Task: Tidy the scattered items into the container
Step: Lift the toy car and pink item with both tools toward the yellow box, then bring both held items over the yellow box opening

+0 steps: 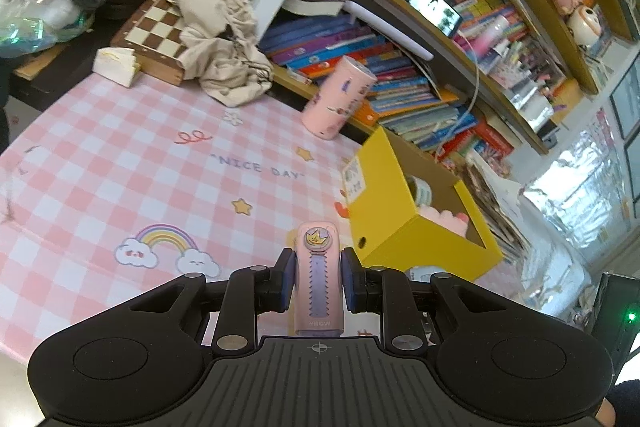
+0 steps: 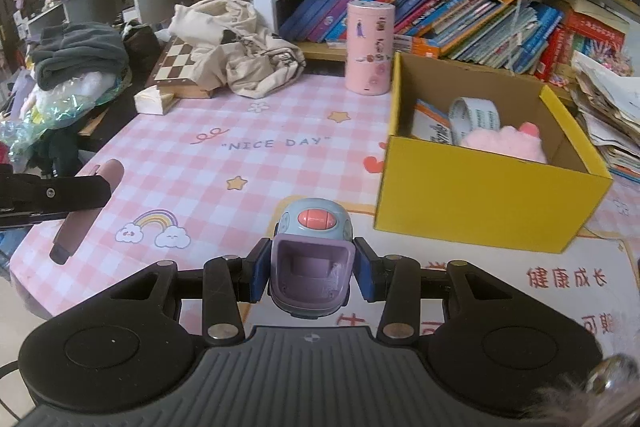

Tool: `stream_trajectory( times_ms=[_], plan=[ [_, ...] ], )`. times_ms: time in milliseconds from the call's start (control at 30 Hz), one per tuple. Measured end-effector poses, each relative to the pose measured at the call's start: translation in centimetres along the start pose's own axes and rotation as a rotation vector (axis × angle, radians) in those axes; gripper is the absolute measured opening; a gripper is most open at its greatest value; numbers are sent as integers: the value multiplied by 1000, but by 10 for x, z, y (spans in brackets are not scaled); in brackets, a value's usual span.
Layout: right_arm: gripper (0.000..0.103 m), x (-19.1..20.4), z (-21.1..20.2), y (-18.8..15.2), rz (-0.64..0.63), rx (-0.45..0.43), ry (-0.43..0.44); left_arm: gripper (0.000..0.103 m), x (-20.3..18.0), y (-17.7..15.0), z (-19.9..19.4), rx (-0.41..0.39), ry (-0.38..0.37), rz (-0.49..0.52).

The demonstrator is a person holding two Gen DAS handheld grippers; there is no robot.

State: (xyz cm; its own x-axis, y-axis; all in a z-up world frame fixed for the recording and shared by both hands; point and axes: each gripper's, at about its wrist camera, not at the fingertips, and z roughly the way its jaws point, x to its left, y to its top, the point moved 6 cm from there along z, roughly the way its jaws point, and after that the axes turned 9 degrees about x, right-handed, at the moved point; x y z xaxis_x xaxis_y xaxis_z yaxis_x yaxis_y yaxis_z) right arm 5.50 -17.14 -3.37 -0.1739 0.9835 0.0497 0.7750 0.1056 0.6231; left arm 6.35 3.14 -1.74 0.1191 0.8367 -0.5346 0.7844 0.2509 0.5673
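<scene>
While both grippers carry something, the yellow box (image 2: 492, 203) waits at about two o'clock in the right wrist view. The left gripper (image 1: 318, 281) has its blue pads squeezed on a pink correction tape (image 1: 318, 279) with a gold crown sticker. It looks light, hard and smooth, so holding the flat sides is best. Small letters on its end seem to read "M&G". The right gripper (image 2: 311, 273) is squeezed on a little blue and purple toy car (image 2: 311, 259). It looks light and hard too, and held by its sides it should not slip. On the pink checked mat (image 2: 200, 163), at twelve o'clock, it says "NICE DAY". A pink fluffy toy (image 2: 504, 143) already sits in the box.
</scene>
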Motion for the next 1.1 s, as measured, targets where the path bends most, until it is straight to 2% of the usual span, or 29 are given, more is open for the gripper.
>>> stream_trajectory(
  times_ms=[633,1100],
  plan=[
    [40,-60,-22,-30,148,26,-133,23,-49,-10,43,118,-118,100],
    [40,-96,-32,-44,215,43,-194,23,-81,-15,66,167,-160,148]
  ],
)
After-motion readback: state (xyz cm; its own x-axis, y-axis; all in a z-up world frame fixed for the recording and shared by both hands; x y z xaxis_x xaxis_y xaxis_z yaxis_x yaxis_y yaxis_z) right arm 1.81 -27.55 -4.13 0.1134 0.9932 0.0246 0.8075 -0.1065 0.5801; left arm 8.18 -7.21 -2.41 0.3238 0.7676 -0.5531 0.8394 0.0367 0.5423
